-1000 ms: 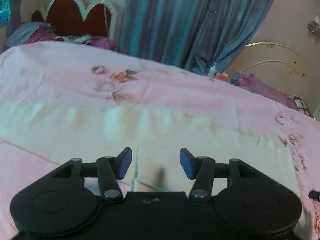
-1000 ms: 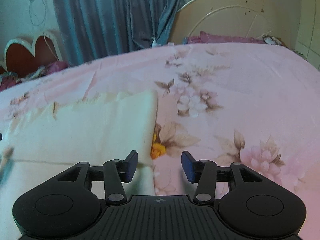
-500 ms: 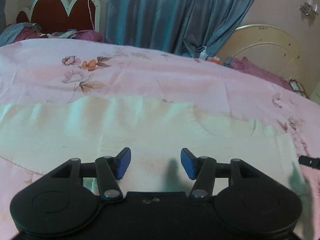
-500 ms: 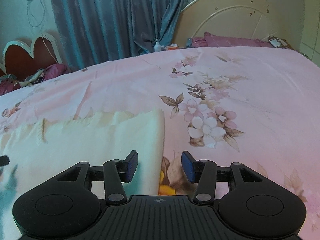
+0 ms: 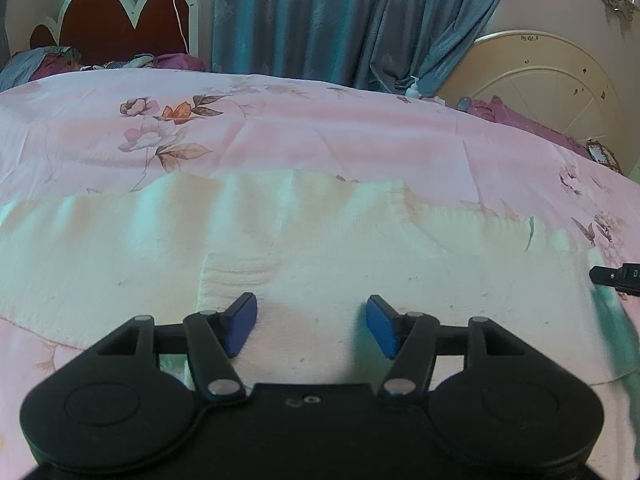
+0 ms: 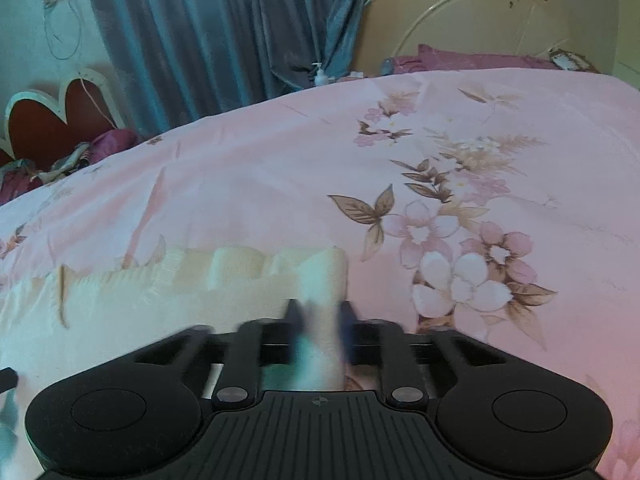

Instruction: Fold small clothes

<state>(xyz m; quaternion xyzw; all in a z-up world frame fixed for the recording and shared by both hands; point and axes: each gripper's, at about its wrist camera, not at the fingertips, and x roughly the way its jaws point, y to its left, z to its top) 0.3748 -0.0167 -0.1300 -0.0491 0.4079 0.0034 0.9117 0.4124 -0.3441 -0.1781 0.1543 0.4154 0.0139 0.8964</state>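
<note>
A cream knitted garment (image 5: pixel 320 240) lies spread across the pink floral bedspread (image 5: pixel 320 128). My left gripper (image 5: pixel 311 326) is open and empty, low over the garment's near middle. In the right wrist view the garment (image 6: pixel 180 300) ends at its right edge, and my right gripper (image 6: pixel 320 332) has its fingers blurred and drawn close together around that edge of the cloth. The tip of the right gripper shows at the right border of the left wrist view (image 5: pixel 616 276).
A red scalloped headboard (image 5: pixel 120 16) with heaped clothes stands at the far left. Blue curtains (image 5: pixel 340 20) hang behind the bed. A cream round headboard (image 5: pixel 540 76) and purple cloth (image 6: pixel 460 60) lie at the far right.
Both grippers have drawn back toward the garment's near side. The right gripper's fingers have closed in from wide open onto the garment's right edge. The left gripper stays open.
</note>
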